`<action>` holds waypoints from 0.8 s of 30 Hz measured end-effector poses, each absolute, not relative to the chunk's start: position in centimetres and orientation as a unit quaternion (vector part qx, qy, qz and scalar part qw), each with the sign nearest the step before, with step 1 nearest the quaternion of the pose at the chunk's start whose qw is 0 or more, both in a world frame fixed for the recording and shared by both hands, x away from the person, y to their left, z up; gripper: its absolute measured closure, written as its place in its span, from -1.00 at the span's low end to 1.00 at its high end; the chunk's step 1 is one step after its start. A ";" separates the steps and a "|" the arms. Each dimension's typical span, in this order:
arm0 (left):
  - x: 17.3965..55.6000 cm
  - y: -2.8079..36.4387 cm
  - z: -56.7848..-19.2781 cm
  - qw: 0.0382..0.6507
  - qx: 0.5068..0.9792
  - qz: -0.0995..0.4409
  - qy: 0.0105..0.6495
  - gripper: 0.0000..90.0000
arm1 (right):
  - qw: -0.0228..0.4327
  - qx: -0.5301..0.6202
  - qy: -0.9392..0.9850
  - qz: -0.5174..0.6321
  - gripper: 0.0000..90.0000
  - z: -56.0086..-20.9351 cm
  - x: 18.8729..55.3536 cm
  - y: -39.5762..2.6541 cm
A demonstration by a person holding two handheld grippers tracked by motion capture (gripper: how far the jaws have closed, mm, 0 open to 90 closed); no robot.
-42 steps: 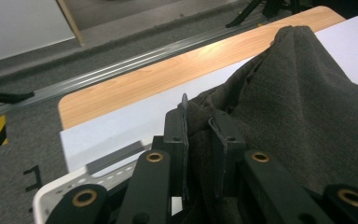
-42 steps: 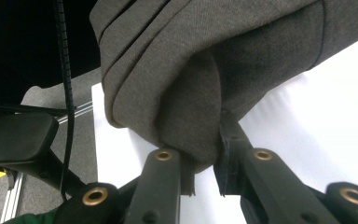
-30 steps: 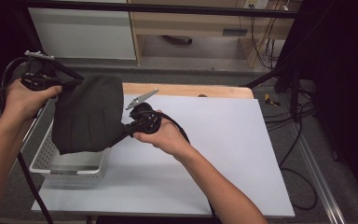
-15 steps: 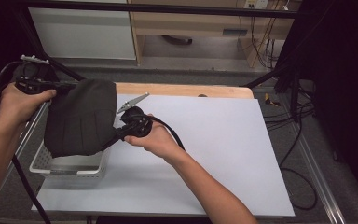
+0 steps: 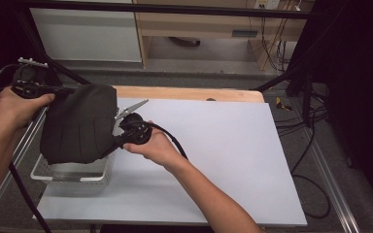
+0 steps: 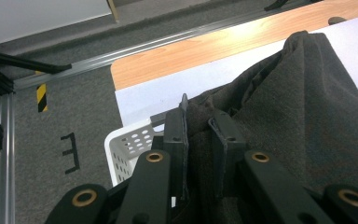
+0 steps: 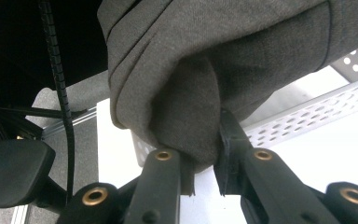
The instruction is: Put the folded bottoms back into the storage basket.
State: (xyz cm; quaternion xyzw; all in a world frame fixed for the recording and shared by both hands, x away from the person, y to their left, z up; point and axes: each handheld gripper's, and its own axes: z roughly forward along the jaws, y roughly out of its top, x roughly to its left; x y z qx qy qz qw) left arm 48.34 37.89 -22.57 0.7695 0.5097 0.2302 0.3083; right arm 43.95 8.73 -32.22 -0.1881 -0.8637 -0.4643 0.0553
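The dark grey cloth point(image 5: 80, 125) hangs spread above the white perforated basket point(image 5: 73, 171) at the table's left edge. The left gripper point(image 6: 204, 140) pinches its far upper corner, the right gripper point(image 7: 204, 163) its near lower edge, jaws clamped on fabric.

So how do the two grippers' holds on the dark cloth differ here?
The left gripper grips the dark cloth at its upper far edge, while the right gripper grips its lower near corner. The left hand is beyond the white basket's far left corner; the right hand is over the white table sheet. Both are shut on the cloth, which they hold spread above the basket.
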 end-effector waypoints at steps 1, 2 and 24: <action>48.3 37.9 -22.6 0.308 0.770 0.230 0.510 0.74 | 0.056 -0.189 -0.864 -0.464 0.79 -32.3 44.0 8.8; 48.3 37.9 -22.6 0.307 0.770 0.231 0.510 0.74 | 0.056 -0.190 -0.864 -0.463 0.79 -32.4 44.0 8.9; 47.7 38.9 -22.5 0.285 0.774 0.241 0.511 0.74 | 0.068 -0.189 -0.866 -0.458 0.78 -33.9 44.0 11.3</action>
